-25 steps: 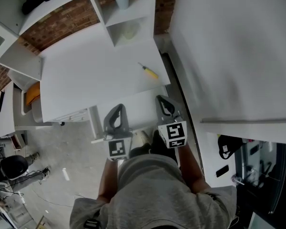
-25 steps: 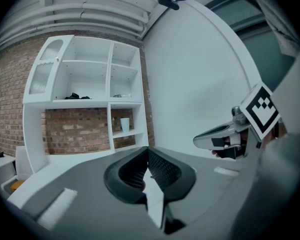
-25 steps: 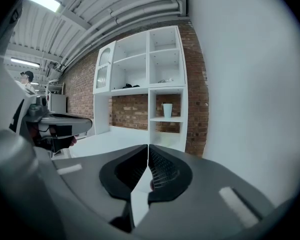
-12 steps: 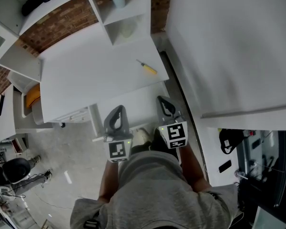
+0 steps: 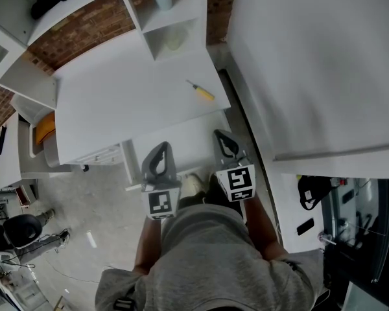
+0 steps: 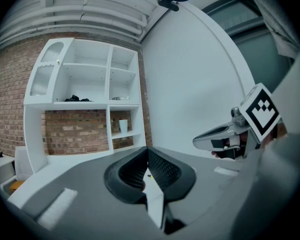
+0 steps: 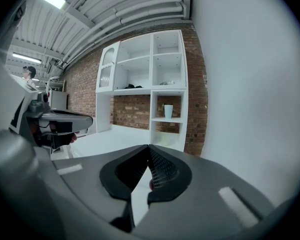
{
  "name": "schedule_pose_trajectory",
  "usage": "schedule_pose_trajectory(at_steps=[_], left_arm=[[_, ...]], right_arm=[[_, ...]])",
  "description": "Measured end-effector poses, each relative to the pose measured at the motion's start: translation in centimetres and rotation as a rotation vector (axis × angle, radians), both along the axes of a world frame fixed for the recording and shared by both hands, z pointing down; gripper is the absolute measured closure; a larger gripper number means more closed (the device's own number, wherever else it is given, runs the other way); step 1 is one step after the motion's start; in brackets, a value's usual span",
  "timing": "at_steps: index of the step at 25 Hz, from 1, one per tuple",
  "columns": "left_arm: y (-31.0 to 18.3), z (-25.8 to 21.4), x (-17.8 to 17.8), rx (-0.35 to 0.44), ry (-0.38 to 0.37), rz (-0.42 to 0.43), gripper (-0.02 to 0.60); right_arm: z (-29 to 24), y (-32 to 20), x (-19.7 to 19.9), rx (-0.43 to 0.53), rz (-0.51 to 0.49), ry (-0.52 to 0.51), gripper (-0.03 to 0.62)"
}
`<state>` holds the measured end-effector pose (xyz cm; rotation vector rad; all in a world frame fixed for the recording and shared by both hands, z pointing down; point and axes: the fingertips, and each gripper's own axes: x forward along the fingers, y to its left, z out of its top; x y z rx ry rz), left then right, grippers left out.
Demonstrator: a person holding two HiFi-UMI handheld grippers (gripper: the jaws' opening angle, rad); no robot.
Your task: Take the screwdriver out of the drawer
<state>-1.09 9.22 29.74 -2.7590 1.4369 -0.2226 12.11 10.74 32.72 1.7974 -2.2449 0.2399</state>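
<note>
The left claw and right claw are staying pinched shut, empty, hovering unmoved at the bench's near edge. The screwdriver is still lying far right on it.

I read the tabletop as open for approach from its near edge; only the screwdriver lies on it, near the right edge. The shelf unit blocks the far right corner, a white wall the right side.

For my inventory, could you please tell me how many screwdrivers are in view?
1: the yellow-handled screwdriver lies on the tabletop near its right edge; others may be hidden.
</note>
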Motion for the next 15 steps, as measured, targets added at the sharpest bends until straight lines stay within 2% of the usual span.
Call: schedule_pose_trajectory(at_steps=[15], left_arm=[[-0.2,-0.2,-0.02,-0.001,0.019,-0.012,0.569]], right_arm=[[0.19,-0.07,-0.02,-0.002,-0.005,0.012,0.591]])
